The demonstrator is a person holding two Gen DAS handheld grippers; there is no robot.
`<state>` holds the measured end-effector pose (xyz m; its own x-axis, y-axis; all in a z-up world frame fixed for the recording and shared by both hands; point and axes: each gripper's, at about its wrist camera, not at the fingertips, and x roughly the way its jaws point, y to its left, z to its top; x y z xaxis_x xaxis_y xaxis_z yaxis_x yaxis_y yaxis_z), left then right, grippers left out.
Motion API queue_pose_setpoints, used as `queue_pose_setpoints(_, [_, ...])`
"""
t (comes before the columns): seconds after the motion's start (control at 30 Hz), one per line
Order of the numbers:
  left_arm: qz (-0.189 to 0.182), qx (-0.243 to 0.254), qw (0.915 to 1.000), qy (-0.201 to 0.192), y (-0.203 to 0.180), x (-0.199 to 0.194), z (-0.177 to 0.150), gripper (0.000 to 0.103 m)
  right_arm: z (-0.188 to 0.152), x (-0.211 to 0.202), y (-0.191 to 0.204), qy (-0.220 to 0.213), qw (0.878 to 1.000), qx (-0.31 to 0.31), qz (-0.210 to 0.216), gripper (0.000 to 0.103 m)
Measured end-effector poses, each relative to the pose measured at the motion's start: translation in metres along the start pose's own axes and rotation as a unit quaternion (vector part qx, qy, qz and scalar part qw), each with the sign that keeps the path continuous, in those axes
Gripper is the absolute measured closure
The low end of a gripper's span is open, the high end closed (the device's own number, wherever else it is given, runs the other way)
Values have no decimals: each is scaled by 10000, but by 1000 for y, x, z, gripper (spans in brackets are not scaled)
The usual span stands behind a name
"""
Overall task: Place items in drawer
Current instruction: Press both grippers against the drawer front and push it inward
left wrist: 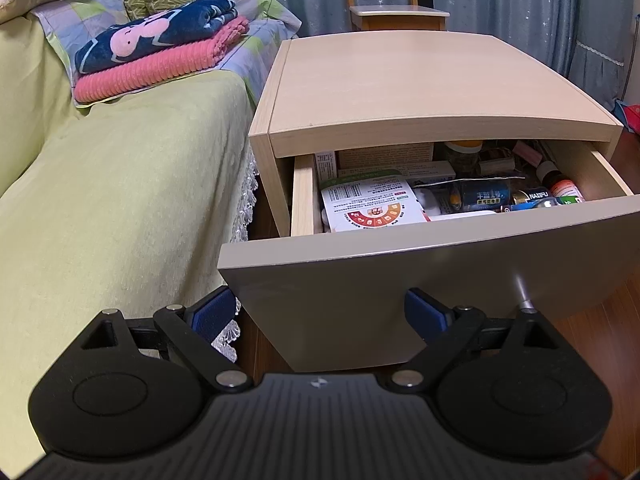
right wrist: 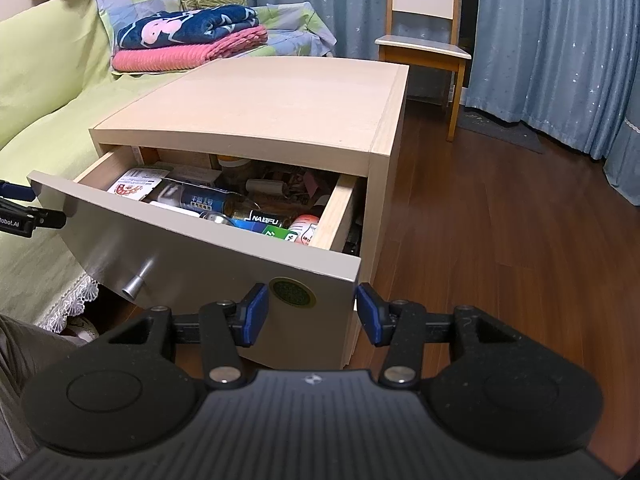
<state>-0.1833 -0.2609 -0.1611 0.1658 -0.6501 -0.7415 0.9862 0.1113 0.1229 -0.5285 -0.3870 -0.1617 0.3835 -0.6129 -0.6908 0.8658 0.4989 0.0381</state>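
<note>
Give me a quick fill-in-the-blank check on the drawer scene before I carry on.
1. The nightstand drawer is pulled ____.
2. Both the left gripper and the right gripper hold ____.
3. The folded dark blue blanket lies on a ____ one.
4. The metal knob is on the drawer's ____.

Missing: open; nothing; pink; front

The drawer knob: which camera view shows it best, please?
The right wrist view: the metal drawer knob shows whole on the grey drawer front. In the left wrist view the knob is partly hidden behind the left gripper linkage.

Black linkage tool (left wrist: pixel 320 314), blue pads, silver rivets
</note>
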Motion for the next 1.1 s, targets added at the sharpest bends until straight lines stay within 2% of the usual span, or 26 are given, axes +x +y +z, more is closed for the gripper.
queue_pose_setpoints(0.37, [10, -115, 9999, -25, -1, -2, -2, 12, 0, 1, 1, -140, 9996, 216, -83, 59])
queue_pose_setpoints(0.53, [16, -212, 9997, -73, -8, -14, -11, 12, -8, -11, 15, -344, 9982, 307, -383, 60])
queue_pose_setpoints(0.57, [-10, -242, 9997, -83, -10, -16, -12, 12, -10, -12, 20, -356, 9980, 333, -404, 57])
queue_pose_setpoints(0.67, [-135, -269, 9994, -164, -23, -20, -15, 12, -16, -11, 36, -361, 9982, 359, -322, 60])
queue_pose_setpoints(0.8, [-109, -177, 9991, -378, -43, -19, -16, 13, -19, -10, 61, -526, 9982, 95, -278, 60])
queue_pose_setpoints(0.97, [-110, -56, 9991, -417, -58, -7, -17, 13, -15, 2, 70, -608, 9969, 472, -151, 60])
queue_pose_setpoints(1.1, [-116, 8, 9991, -415, -63, 1, -17, 13, -17, 10, 82, -619, 9969, 474, -141, 60])
